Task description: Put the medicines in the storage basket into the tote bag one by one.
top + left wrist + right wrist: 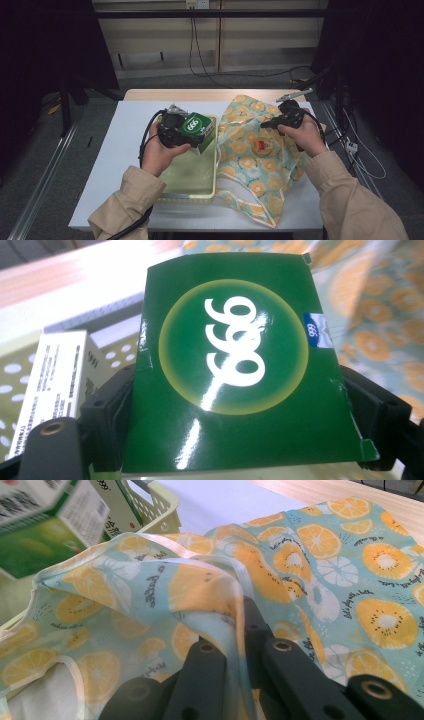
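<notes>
Overhead, one green box (pixel 196 126), one fruit-print bag (pixel 250 160), one basket (pixel 216 170)

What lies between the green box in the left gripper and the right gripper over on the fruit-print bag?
In the high view, between the green box and the right gripper lie the basket's pale rim and the raised edge of the fruit-print bag.

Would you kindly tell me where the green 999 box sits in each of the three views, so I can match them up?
High view: the green box is left of centre, held in the left gripper above the yellow basket.
Left gripper view: centre, clamped between the two jaws.
Right gripper view: top left corner, partly cut off.
Shared landmark: the orange-print bag, beside the box in all three.
</notes>
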{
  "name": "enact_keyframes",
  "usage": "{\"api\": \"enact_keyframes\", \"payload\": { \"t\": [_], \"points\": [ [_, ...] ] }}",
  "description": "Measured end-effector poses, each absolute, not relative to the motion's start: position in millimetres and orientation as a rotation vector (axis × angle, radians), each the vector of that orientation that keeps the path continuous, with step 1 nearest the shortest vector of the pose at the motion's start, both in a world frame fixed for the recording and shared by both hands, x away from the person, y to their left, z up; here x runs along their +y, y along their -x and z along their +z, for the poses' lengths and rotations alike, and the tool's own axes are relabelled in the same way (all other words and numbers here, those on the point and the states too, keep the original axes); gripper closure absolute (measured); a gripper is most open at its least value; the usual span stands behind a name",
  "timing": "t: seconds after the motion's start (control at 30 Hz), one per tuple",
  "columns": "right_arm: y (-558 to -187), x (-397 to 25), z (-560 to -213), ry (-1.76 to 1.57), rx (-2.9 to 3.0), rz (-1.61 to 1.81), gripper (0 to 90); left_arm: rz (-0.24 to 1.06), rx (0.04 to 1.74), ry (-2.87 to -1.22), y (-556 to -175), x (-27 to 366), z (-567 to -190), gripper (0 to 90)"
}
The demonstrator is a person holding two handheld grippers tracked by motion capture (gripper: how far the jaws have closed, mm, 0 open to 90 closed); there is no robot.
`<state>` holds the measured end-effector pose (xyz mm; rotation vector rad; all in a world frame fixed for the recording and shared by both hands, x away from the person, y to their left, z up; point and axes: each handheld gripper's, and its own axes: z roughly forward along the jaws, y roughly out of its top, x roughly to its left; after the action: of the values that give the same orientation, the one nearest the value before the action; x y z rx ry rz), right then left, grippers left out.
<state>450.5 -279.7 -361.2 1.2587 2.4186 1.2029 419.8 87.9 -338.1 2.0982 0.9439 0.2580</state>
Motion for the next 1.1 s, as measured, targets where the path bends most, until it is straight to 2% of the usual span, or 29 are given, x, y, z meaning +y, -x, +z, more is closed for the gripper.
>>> {"api": "enact_keyframes", "payload": {
  "t": [0.27,0.57,0.8,1.1],
  "points": [
    [-451.8,-279.5,-362.5,-1.265,2.421,1.201,89.4,0.23,0.842,-2.093,-404.9,80.2,-314.0,16.7],
    [-453.0,-279.5,-363.0,-1.269,2.422,1.201,89.4,0.145,0.691,-2.105,-385.4,44.5,-303.1,16.6],
    [-453.6,-279.4,-361.3,-1.269,2.423,1.2,89.4,0.1,0.593,-2.159,-374.7,7.3,-312.5,16.6],
    [-452.9,-279.5,-361.0,-1.261,2.426,1.208,89.4,0.033,0.551,-2.197,-376.3,-30.6,-339.5,16.5]
  ]
}}
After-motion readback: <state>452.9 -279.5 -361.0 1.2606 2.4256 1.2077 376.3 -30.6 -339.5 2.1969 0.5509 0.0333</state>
